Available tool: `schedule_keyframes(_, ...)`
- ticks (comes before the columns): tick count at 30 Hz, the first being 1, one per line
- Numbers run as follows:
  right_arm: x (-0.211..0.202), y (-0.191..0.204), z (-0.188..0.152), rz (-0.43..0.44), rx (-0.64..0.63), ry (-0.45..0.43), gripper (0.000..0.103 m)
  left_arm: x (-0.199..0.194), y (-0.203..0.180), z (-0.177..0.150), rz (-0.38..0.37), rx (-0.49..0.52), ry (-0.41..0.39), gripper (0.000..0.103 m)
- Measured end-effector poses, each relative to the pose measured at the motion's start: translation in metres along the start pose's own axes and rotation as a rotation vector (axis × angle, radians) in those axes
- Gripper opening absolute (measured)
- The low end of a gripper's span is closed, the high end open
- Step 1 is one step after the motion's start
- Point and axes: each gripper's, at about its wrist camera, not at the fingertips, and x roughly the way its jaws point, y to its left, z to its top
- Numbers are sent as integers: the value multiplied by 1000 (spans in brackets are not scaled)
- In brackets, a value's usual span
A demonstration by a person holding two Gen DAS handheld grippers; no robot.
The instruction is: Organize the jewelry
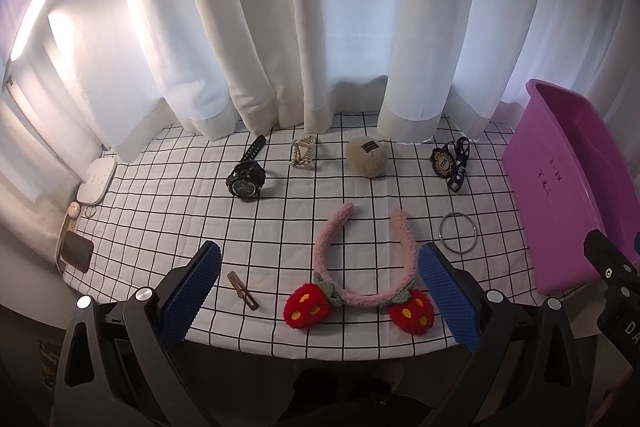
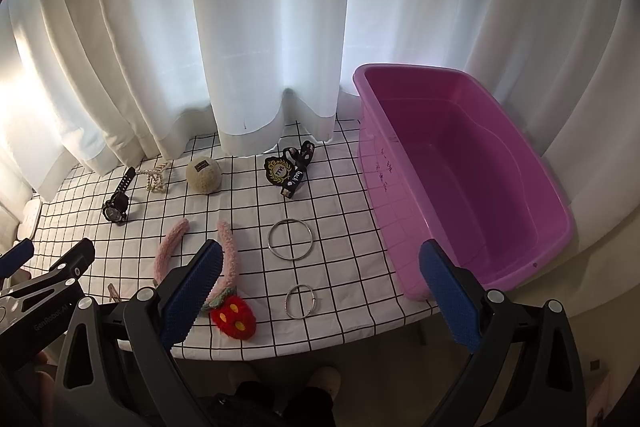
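Place: a home room, likely by a window.
Backdrop: daylight is glowing through white curtains [image 1: 320, 27] at 12 o'clock.
Surface: a checked tablecloth [image 1: 160, 211] is covering the table.
Left edge, 9 o'clock: a phone [image 1: 77, 250] is lying near a lamp [image 1: 32, 21].

White curtains [image 1: 320, 27], grid tablecloth [image 1: 160, 219], perhaps a phone [image 1: 77, 250].

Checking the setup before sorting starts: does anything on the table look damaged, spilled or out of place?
Nothing stands out. The pink plush strawberry headband, black wristwatch, two metal rings and the other accessories lie apart on the checked cloth; the purple plastic tub stands upright and empty.
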Motion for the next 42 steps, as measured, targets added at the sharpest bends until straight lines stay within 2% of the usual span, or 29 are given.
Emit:
schedule_keyframes(37, 2, 6, 0, 16, -5, 3, 94, 0, 8, -1, -5, -11, 4, 97)
schedule_keyframes(42, 9, 7, -2, 27, -37, 0, 94, 6, 11, -3, 3, -26, 15, 97)
